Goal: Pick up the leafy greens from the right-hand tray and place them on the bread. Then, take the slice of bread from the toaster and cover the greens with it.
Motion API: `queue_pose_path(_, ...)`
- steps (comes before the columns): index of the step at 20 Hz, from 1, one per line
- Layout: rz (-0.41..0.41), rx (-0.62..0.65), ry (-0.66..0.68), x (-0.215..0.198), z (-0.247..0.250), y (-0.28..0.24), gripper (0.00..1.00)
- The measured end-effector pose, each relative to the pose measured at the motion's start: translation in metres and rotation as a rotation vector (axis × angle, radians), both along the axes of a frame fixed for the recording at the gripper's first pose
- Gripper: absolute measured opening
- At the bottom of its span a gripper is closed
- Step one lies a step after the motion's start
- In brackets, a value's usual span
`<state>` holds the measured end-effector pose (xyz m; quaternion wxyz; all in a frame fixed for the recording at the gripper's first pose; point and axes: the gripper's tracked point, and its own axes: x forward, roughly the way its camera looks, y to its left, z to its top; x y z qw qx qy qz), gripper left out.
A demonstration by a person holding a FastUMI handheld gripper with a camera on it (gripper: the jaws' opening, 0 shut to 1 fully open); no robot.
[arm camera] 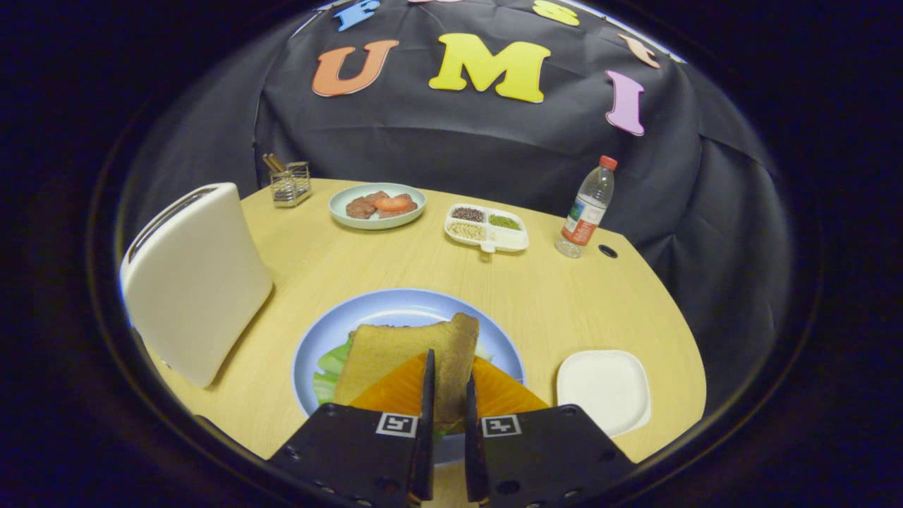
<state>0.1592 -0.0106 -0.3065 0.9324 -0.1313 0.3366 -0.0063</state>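
Note:
My gripper [447,377] is shut on a slice of toasted bread [395,360], both fingers pressing its right edge. The slice hangs tilted just above the blue plate [395,305]. Leafy greens [331,367] lie on the plate under the slice and stick out past its left side. Whatever lies beneath the greens is hidden by the slice. The white toaster [194,279] stands to the left of the plate, its slot on top. A small white tray [603,388] sits to the right of the plate with nothing on it.
Beyond the blue plate, a pale green plate [353,220] holds meat and a tomato slice. A white divided dish [487,229] of grains, a water bottle [587,208] and a wire holder [291,182] stand along the table's far edge.

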Motion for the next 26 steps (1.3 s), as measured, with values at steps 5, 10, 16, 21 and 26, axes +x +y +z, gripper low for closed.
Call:
queue_pose_path(5, -0.027, -0.046, -0.013, -0.002, 0.001, -0.012, 0.49)
queue_pose_path(10, -0.030, -0.017, -0.024, -0.012, 0.011, -0.010, 0.69)
queue_pose_path(16, -0.026, 0.088, -0.154, -0.033, 0.064, 0.003, 0.96)
queue_pose_path(21, -0.033, 0.164, -0.335, -0.069, 0.129, 0.003, 0.96)
queue_pose_path(26, -0.022, 0.141, -0.500, -0.124, 0.186, 0.002, 0.96)
